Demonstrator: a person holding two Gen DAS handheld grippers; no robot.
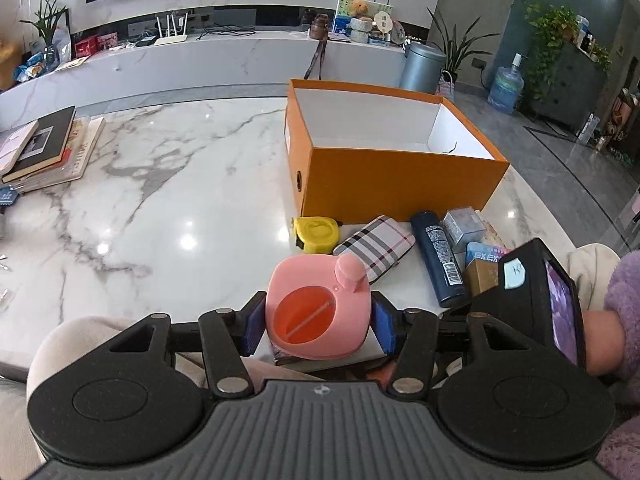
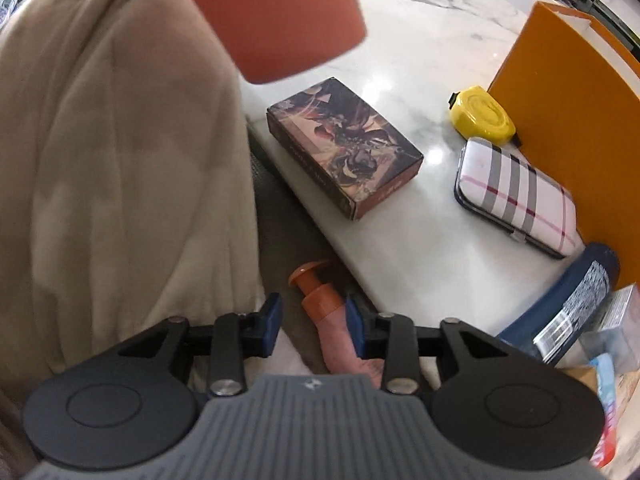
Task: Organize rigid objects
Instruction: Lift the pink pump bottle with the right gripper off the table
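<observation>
Left gripper [image 1: 318,322]: blue ribbed pads pressed against both sides of a pink plastic container [image 1: 318,312], gripping it. Container is rounded-square in outline, smooth and matte, with a translucent orange round lid panel and a small pink cap at one corner. It is held above the near edge of the marble table [image 1: 160,200].

Right gripper [image 2: 314,326]: jaws apart, nothing clamped. Between them, lower down past the table edge, lies an orange-and-pink pump-like object [image 2: 320,304]; what it rests on cannot be told. Cream fabric fills the left of this view. The container's underside appears blurred at the top [image 2: 280,20].

On the table, glossy white stone with grey veining, near edge first:
- rectangular cardboard box with dark floral print [image 2: 344,152], lying flat.
- plaid zip case [image 1: 374,246], rounded corners, fabric-like surface.
- dark blue cylindrical bottle [image 1: 438,258] on its side, barcode label up, just beside the case.
- small boxes [image 1: 464,226] clustered to the right of the bottle, one silvery.
- yellow tape measure [image 1: 316,234], hard plastic, close to the orange box wall.

Beyond: open orange cardboard box [image 1: 384,184], white interior, round finger hole in its end wall. Far left, a stack of books [image 1: 44,144].
</observation>
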